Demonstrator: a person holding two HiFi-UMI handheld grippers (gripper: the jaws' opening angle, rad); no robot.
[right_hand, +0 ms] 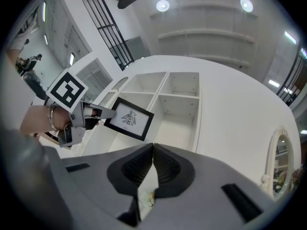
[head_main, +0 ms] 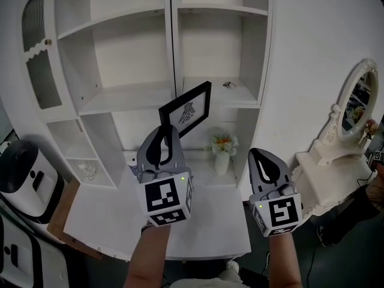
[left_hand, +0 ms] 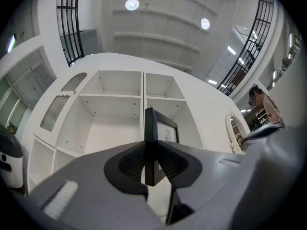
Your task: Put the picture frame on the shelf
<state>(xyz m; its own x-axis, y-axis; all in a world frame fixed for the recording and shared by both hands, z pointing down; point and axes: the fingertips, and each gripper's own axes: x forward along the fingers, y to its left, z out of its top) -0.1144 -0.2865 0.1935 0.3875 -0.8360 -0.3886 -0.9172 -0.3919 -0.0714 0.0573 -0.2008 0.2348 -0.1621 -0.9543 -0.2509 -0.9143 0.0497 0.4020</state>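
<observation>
While the left gripper (head_main: 163, 138) is clamped on the lower corner of the black picture frame (head_main: 188, 109), the frame is up in the air, tilted, in front of the white shelf unit (head_main: 129, 95) and resting on no board. The right gripper (head_main: 261, 161) is just beside it, jaws pressed together, nothing between them. A small vase of flowers (head_main: 222, 153) stands in the bay under the right-hand shelf. An oval mirror (head_main: 355, 98) is off to the right.

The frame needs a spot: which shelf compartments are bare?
Bare: the middle-left shelf, beside the centre divider, and both top shelves. The middle-right shelf carries a small metal object; the flower vase occupies the lower recess.
</observation>
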